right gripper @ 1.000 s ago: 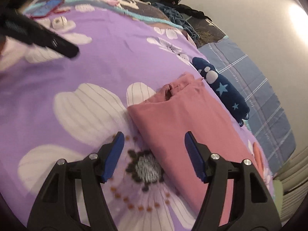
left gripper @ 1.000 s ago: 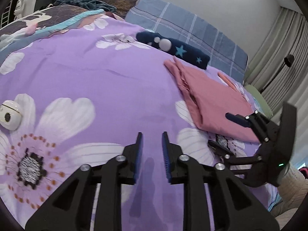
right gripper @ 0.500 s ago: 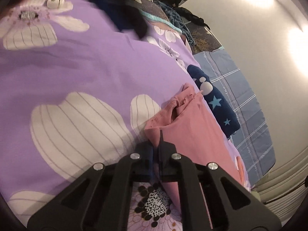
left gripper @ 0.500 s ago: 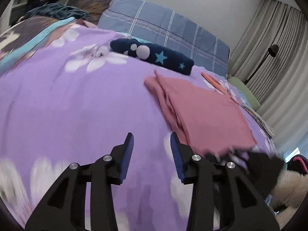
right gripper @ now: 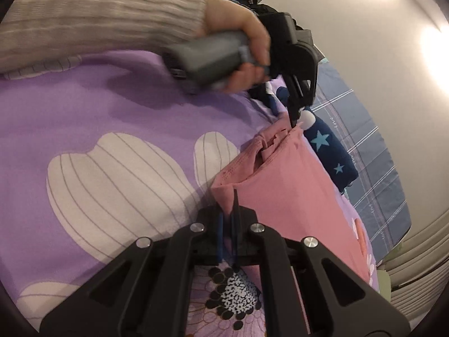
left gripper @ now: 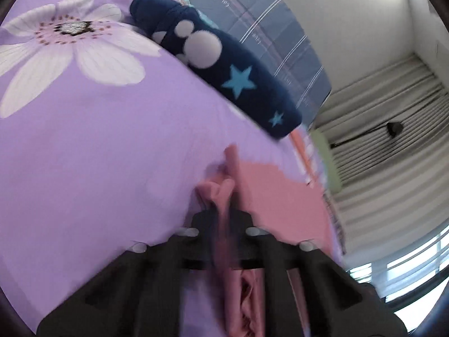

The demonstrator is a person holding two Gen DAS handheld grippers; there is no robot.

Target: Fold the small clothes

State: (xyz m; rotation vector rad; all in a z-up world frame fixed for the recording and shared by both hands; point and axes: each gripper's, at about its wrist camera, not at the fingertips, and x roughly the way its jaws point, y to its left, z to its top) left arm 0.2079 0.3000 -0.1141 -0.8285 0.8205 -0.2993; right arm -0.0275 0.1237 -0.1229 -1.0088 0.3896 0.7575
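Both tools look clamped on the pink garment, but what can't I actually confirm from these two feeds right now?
- Left tool: left wrist view is motion-blurred, so the depth of its bite on the pink garment is unclear.
- Right tool: its own fingers hide the pinched layers.
- Garment's far end: cut off by the lower right edge of the right wrist view.
- Navy star-print item: rolled, so its type cannot be told.

pink garment point(right gripper: 283, 185) looks like soft matt knit cloth. purple floral bedsheet point(right gripper: 118, 118) is smooth matt cotton-ish fabric. right gripper point(right gripper: 228, 219) is matt black plastic with shiny metal screws, navy star cushion point(left gripper: 224, 70) looks fuzzy, plush.
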